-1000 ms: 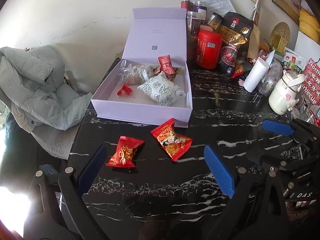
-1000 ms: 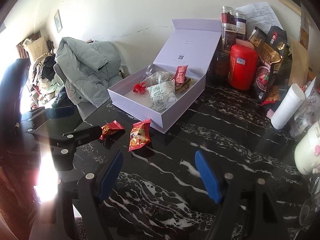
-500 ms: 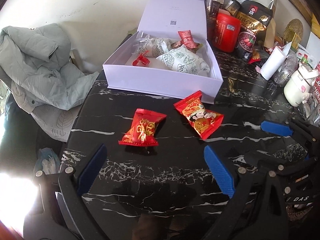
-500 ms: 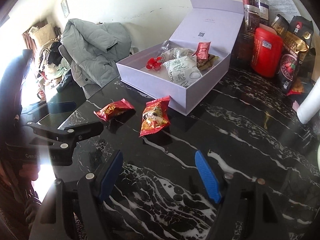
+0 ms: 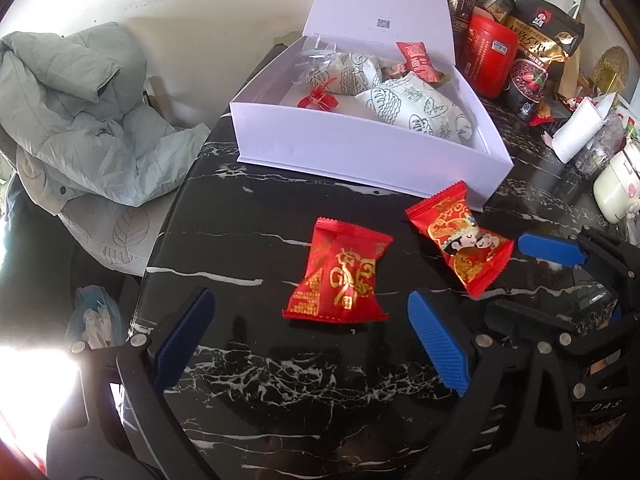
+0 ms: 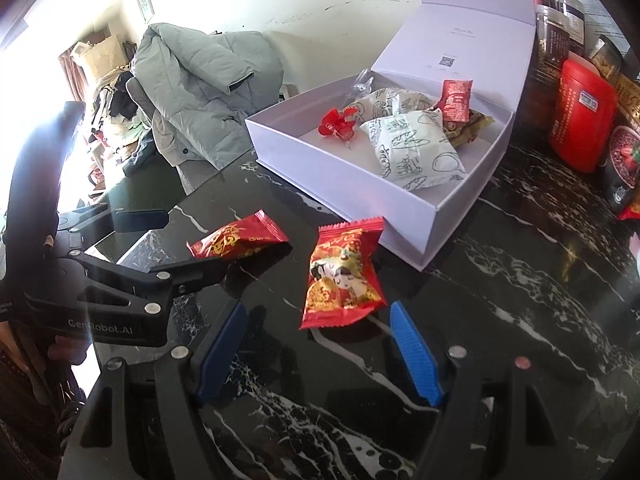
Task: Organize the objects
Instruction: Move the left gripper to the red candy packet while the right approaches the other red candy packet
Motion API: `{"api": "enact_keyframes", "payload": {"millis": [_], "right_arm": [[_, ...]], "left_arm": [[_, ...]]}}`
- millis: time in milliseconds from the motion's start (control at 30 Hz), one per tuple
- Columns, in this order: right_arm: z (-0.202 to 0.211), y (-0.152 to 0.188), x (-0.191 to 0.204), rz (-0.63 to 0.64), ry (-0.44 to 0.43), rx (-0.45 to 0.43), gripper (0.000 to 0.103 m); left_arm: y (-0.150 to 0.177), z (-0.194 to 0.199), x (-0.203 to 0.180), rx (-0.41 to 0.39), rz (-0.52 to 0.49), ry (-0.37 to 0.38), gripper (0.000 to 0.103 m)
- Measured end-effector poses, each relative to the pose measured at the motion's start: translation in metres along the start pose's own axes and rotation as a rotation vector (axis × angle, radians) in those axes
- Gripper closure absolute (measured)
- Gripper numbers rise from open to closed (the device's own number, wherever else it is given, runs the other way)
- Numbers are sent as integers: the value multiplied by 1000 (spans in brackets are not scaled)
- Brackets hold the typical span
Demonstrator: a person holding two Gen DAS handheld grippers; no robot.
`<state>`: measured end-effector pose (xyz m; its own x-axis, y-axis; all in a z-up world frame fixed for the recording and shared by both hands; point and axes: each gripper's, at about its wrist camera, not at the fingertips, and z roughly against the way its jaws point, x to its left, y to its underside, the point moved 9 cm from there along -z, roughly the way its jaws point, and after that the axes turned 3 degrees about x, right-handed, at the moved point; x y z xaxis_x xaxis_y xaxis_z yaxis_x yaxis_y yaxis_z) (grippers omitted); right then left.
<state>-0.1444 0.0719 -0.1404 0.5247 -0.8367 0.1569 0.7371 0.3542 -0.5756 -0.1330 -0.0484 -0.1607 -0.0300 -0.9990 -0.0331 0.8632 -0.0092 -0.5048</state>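
Both tongs gape wide and empty, each lined up on its own sweet. The left gripper (image 5: pixel 312 340) faces the red foil packet with gold lettering (image 5: pixel 340 276); the right gripper (image 6: pixel 316 348) faces the red packet printed with cartoon figures (image 6: pixel 342 276). Both packets lie on the black marble tabletop (image 5: pixel 320 392), just before the open white gift box (image 5: pixel 360 148) near its far edge, probably bound there.

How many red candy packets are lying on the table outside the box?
2: one packet lies before the left gripper, another before the right gripper. Both lie near the box.
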Motion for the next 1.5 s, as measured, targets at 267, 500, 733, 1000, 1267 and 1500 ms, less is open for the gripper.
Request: {"api": "enact_keyframes", "payload": {"millis": [267,500,733,1000,1267,1500], "right_arm": [[-23,-14,-1,20,0,29,27],[-33,-19,-3,44,15,30,27],[-42,-13,-4,89,60,66,52],[-37,-5,-7,83,62,79,58],[-22,13,-15,69,85,95,58],[-1,36,-32,39,109,96,58]], "left_arm": [[-11,-13,3,6,-28,14,6],[-13,-24,1,12,-35,46,18],[-11,-28,-6,8,-66,55,42],[-6,-24,-15,11,-84,69,65],[7,-16,-40,24,-121,111,66],[21,-9,-76,32,-181,144,66]]}}
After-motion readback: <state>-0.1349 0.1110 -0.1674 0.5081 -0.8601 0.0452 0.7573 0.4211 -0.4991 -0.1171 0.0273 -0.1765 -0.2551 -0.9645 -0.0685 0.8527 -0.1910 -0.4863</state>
